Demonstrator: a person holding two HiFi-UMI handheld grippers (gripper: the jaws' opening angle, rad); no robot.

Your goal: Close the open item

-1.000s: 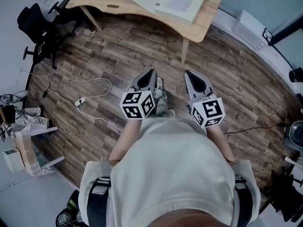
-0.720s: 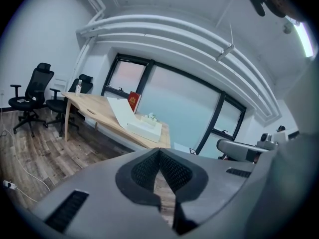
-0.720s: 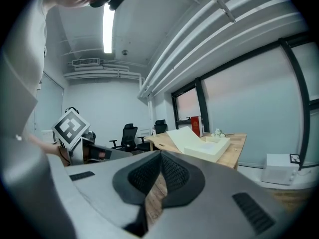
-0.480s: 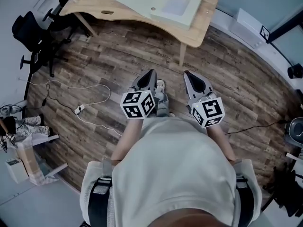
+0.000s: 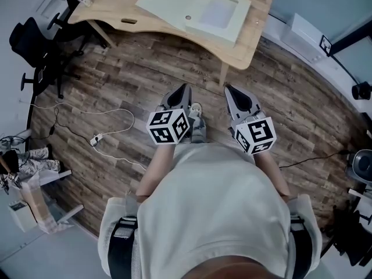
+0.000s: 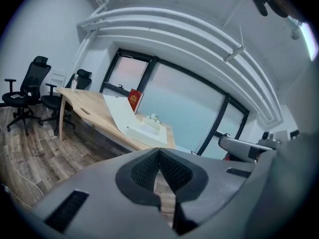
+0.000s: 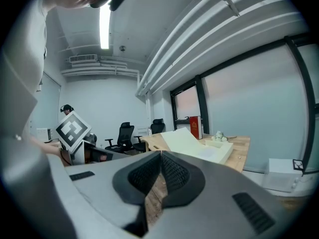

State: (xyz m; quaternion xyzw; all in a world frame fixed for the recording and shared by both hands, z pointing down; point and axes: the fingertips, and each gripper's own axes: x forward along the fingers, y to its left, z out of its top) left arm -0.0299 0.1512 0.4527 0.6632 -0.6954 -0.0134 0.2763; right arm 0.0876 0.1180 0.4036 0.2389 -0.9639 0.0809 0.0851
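A white box lies open on the wooden desk at the top of the head view, its lid flung back to the left. The left gripper view shows the box and its raised lid far ahead. In the right gripper view the box is also distant. My left gripper and right gripper hang side by side close to the person's body, above the floor and well short of the desk. Both are shut with nothing in them; the tips of the left gripper and the right gripper meet.
Black office chairs stand left of the desk. A white cable with a power strip lies on the plank floor. Boxes and clutter sit at the far left, a white case at the right wall. A red book stands behind the box.
The desk and box have slid slightly lower and left in the head view as the person nears them. Both grippers keep their place and stay shut.
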